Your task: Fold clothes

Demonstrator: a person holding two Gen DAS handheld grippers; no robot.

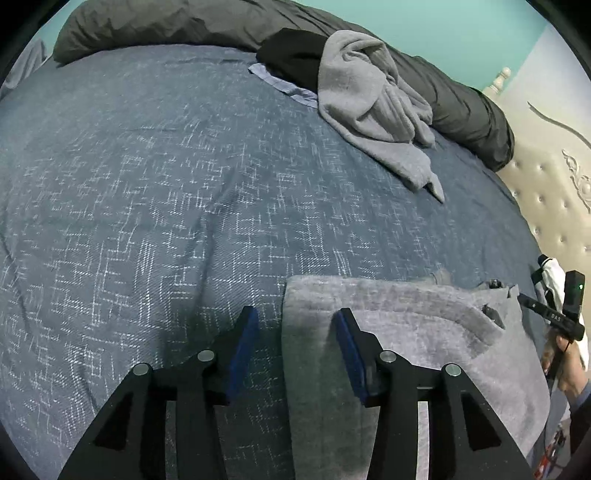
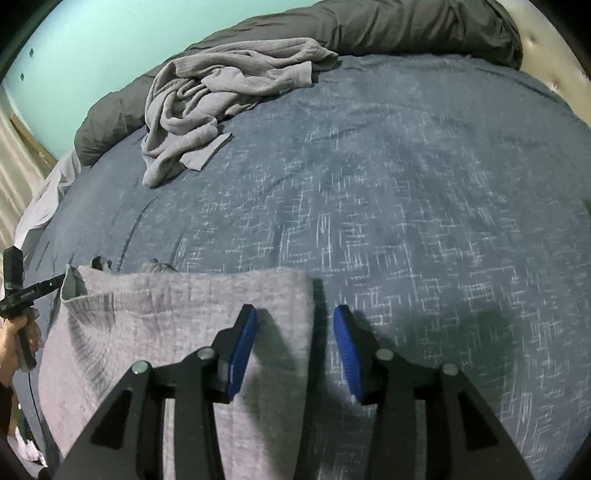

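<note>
Folded grey garment [image 1: 406, 350] lies flat on the blue bed [image 1: 147, 221]. Left tool [image 1: 295, 350] and right tool [image 2: 295, 347] both hover part-open over its side edges, gripping nothing.

Two fisheye wrist views, each looking forward and steeply down along its own black fingers onto the bed [image 1: 147, 192]. The left wrist view sits close above the left edge of the folded garment [image 1: 406, 350], facing the far edge of the bed with its dark duvet [image 1: 166, 22] and the teal wall [image 1: 443, 26]; the headboard [image 1: 546, 206] lies at its right margin, where the right hand [image 1: 569, 369] appears. The right wrist view sits equally close above the garment's right edge [image 2: 184, 332], facing the same far edge; the left hand [image 2: 18, 339] shows at its left margin. Both views share the garment, the crumpled grey clothes [image 1: 373, 99] [image 2: 207, 107], the duvet and the wall.
</note>
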